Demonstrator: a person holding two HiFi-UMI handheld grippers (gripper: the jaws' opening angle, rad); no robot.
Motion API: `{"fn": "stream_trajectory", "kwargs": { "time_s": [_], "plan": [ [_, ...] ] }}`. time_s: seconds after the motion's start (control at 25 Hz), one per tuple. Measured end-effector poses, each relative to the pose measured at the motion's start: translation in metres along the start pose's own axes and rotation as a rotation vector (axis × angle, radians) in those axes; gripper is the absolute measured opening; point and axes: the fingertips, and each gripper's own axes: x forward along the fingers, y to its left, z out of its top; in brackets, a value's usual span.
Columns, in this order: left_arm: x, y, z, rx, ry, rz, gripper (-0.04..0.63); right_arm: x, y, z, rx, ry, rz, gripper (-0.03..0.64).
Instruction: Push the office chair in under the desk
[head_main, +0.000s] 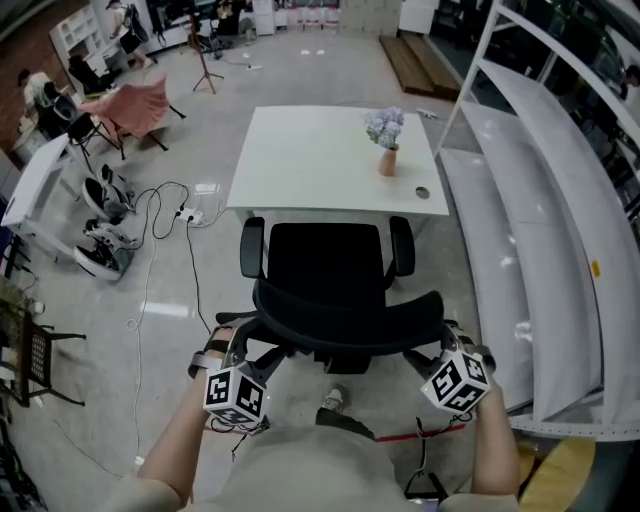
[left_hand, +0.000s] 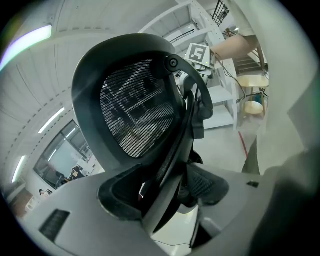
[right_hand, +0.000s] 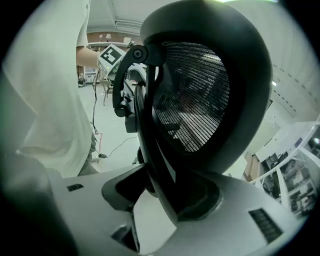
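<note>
A black office chair (head_main: 325, 270) stands with its seat just short of the white desk (head_main: 300, 150) and its armrests near the desk's front edge. Its curved mesh backrest (head_main: 345, 320) faces me. My left gripper (head_main: 228, 345) holds the backrest's left end and my right gripper (head_main: 450, 345) its right end. In the left gripper view the backrest's frame (left_hand: 172, 150) runs down between the jaws of that gripper (left_hand: 165, 192), against the pads. The right gripper view shows the mesh (right_hand: 200, 100) close up, its frame wedged between the jaws of the right gripper (right_hand: 165, 195).
A vase of flowers (head_main: 386, 140) and a small round object (head_main: 422, 192) sit on the desk's right side. White shelving (head_main: 540, 230) runs along the right. Cables and a power strip (head_main: 185, 212) and shoes (head_main: 100, 250) lie on the floor at left.
</note>
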Motion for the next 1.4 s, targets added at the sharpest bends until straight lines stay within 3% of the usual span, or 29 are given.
{"fn": "stream_trajectory", "kwargs": {
  "time_s": [0.28, 0.92, 1.4],
  "plan": [
    [0.001, 0.004, -0.003, 0.002, 0.001, -0.008, 0.281, 0.003, -0.001, 0.002, 0.005, 0.007, -0.006, 0.192],
    [0.001, 0.0, -0.001, 0.003, 0.006, 0.012, 0.288, -0.002, 0.004, -0.003, 0.027, 0.029, 0.08, 0.176],
    [-0.001, 0.004, -0.004, 0.015, 0.002, 0.011, 0.295, -0.002, 0.008, 0.003, 0.026, 0.018, 0.06, 0.175]
  ]
}}
